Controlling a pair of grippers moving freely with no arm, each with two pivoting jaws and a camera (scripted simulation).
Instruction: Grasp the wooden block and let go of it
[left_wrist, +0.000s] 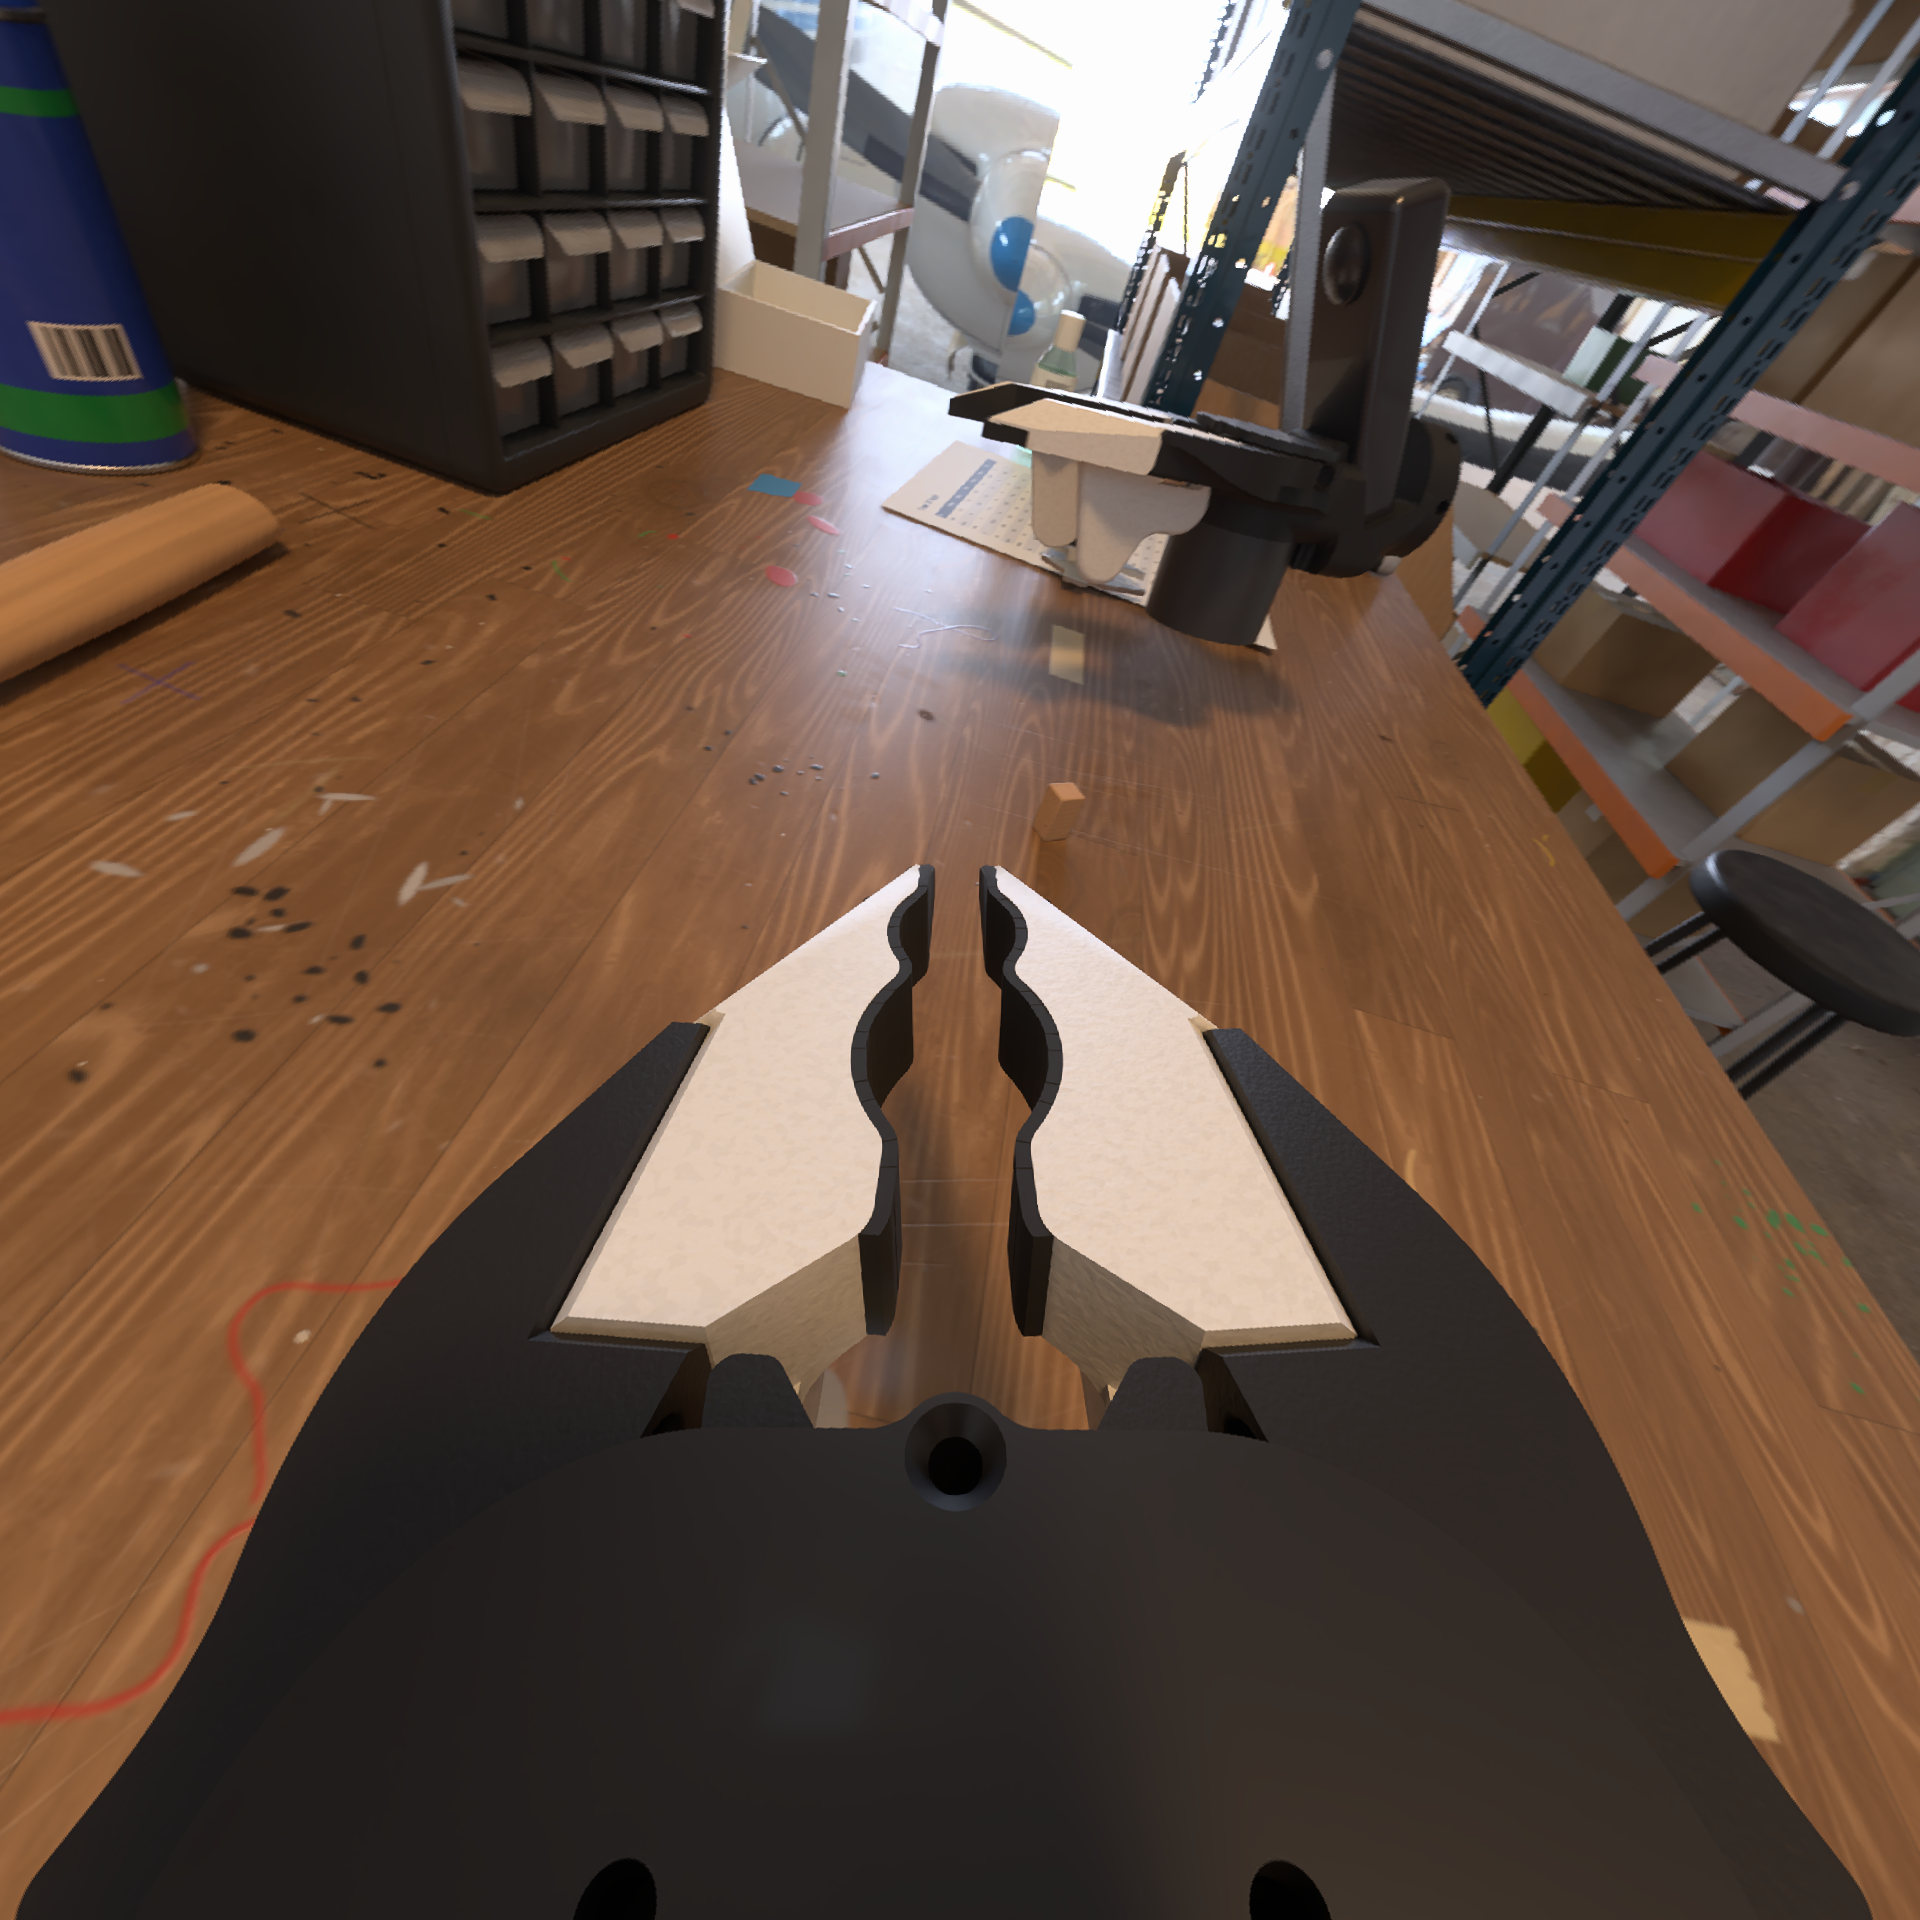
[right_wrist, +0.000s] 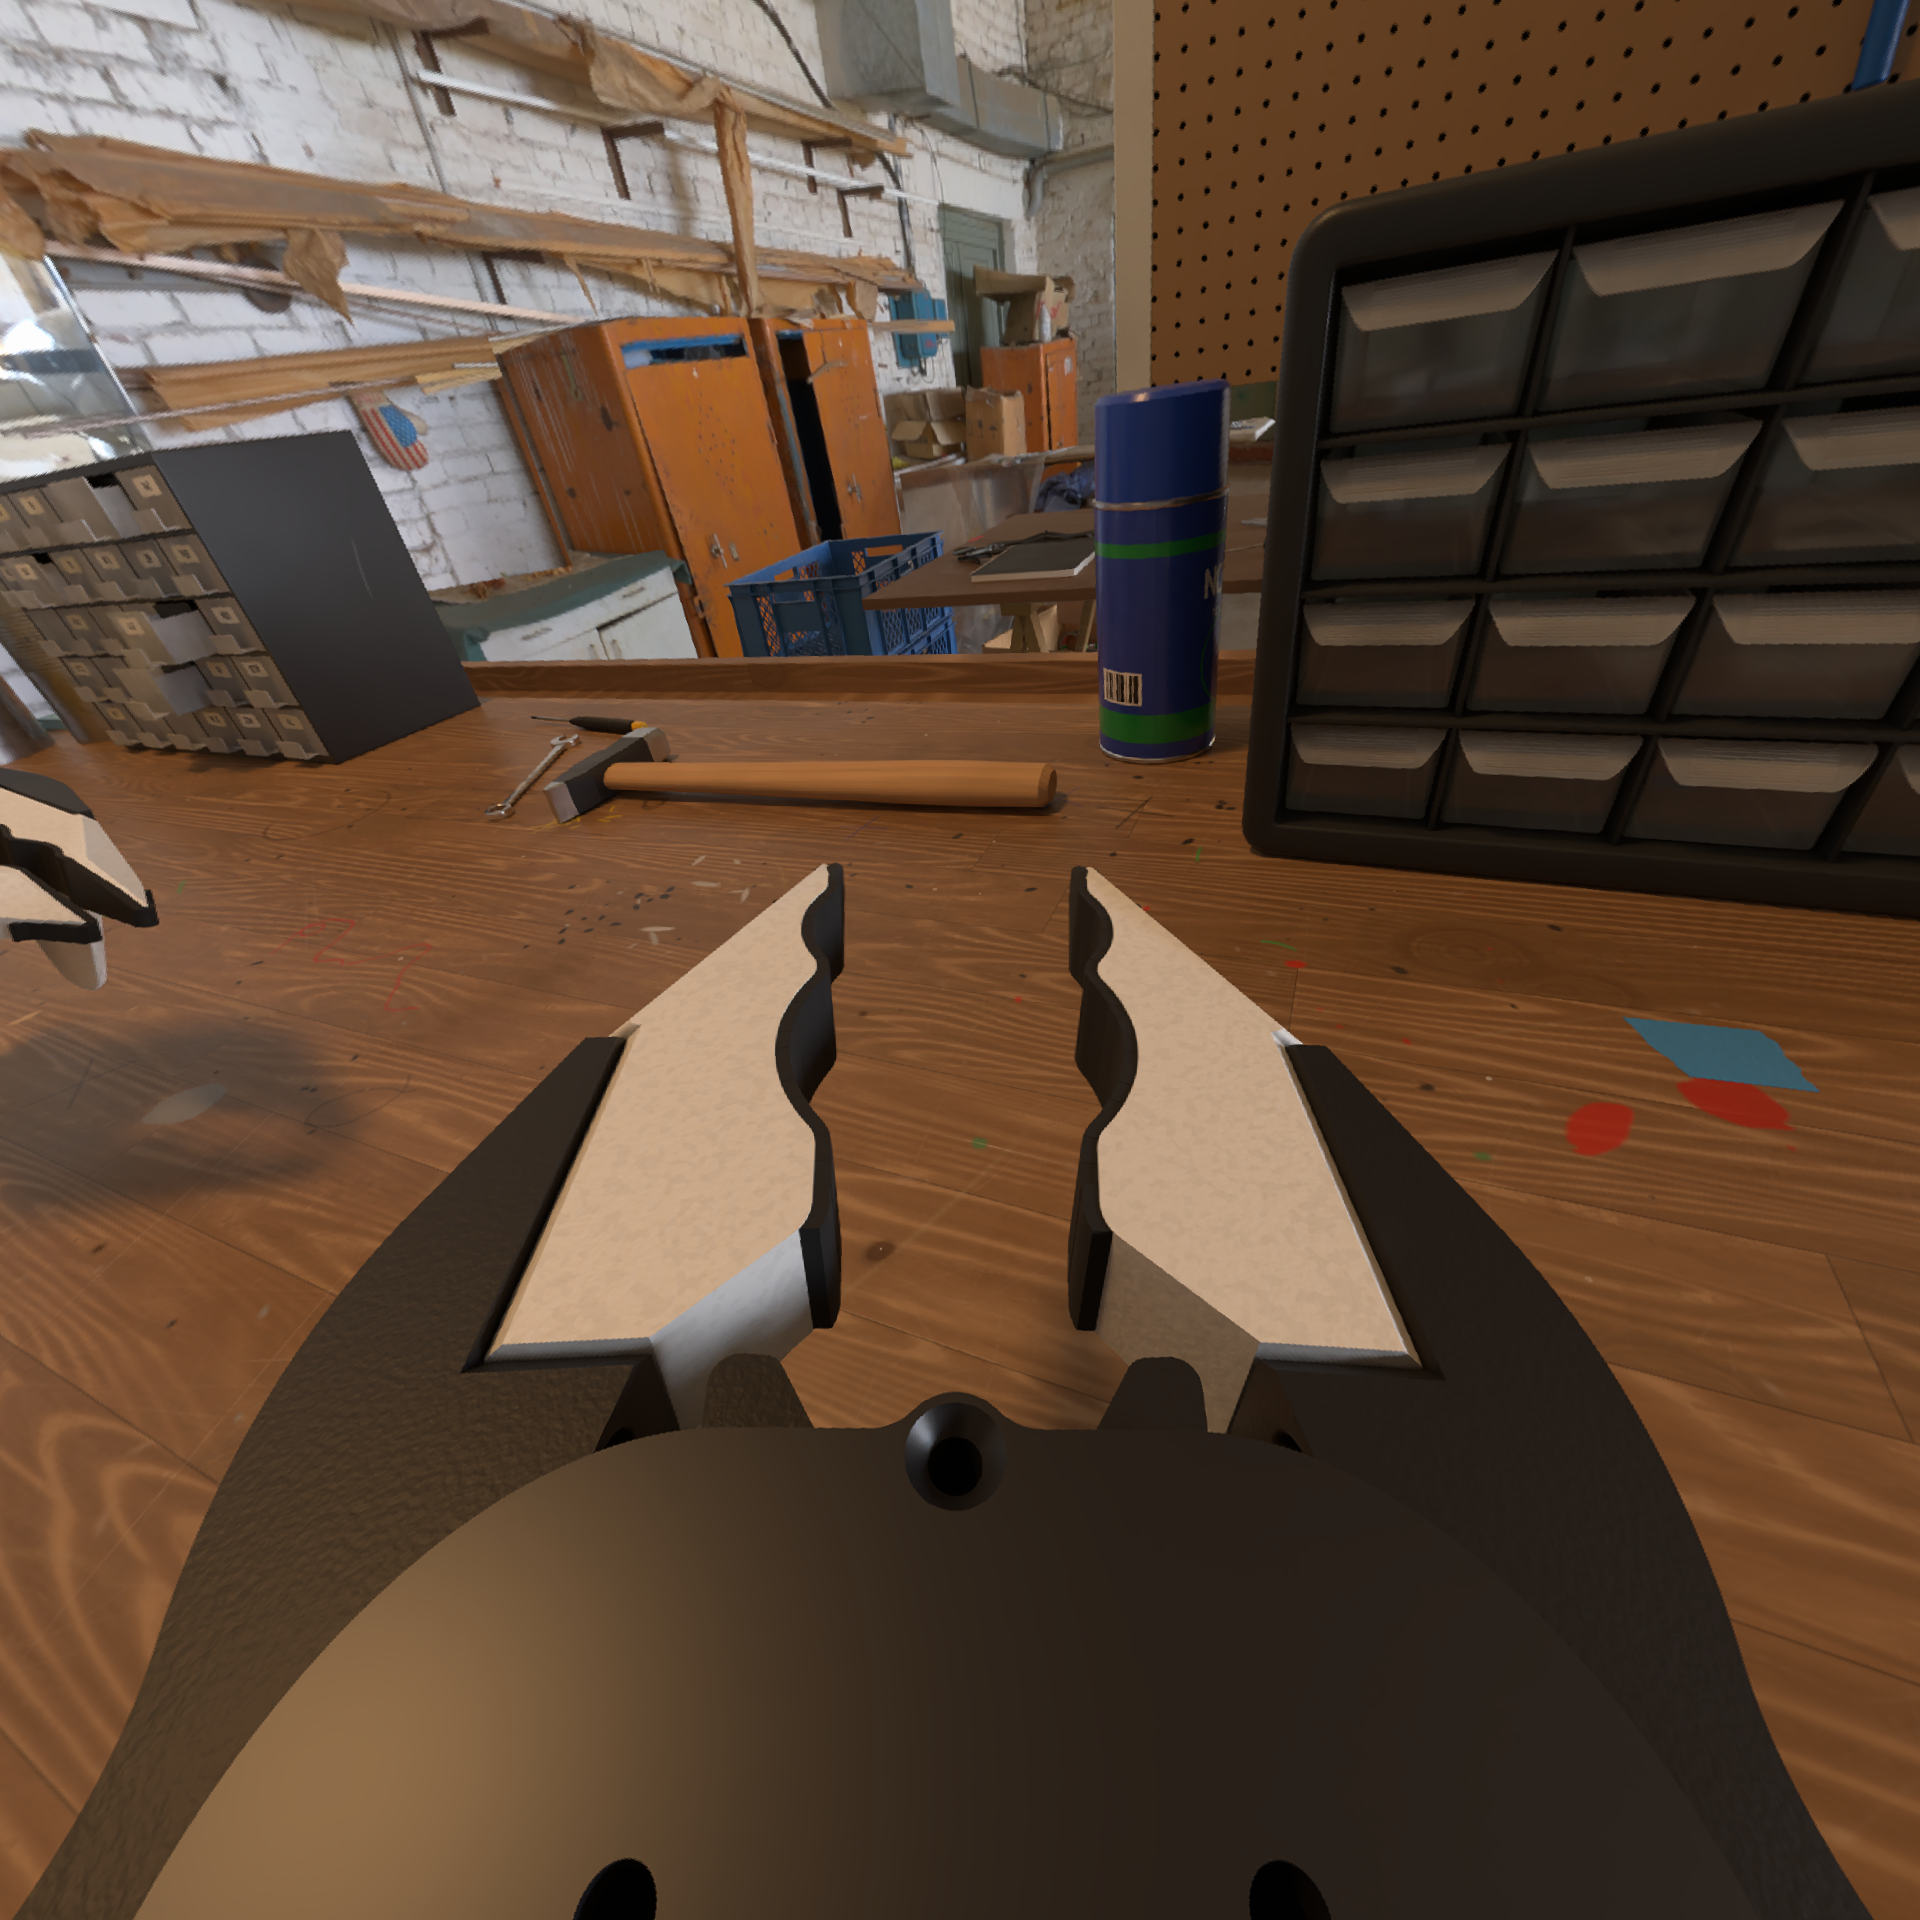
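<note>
The wooden block is small and light brown. It stands upright on the workbench, just beyond and a little right of my left fingertips, not touching them. My left gripper is shut down to a narrow slit and holds nothing. My right gripper is open and empty above bare bench; the block does not show in the right wrist view. The right gripper also shows in the left wrist view, hovering farther back at the right. The left gripper shows at the left edge of the right wrist view.
A black drawer cabinet and a blue spray can stand at the back. A hammer lies in front of them. A sheet of paper lies under the right gripper. The bench edge runs along the right, with a stool beyond.
</note>
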